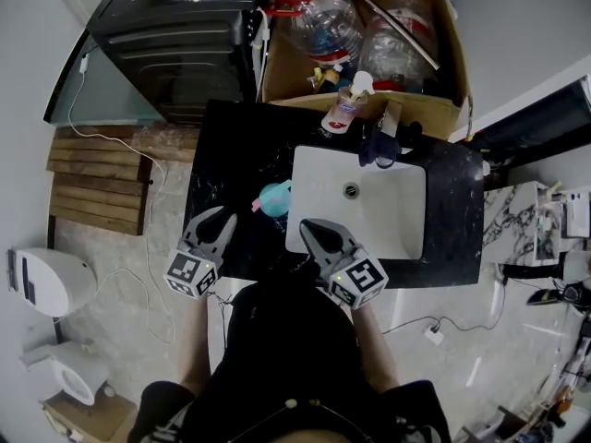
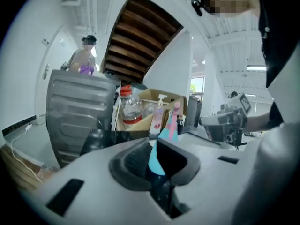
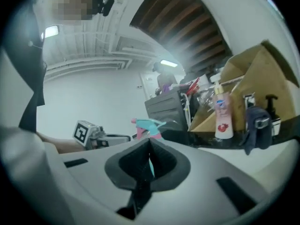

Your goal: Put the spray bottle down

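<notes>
Reckoning the spray bottle already set down, upright on the counter just left of the sink, we have the left gripper slightly parted and the right gripper clenched, both empty, and need only draw clear.

From my seat, the left gripper hid most of the spray bottle at the lower centre of its view. The right gripper covered it below the nozzle. The cardboard box ran off the head view's top edge.
</notes>
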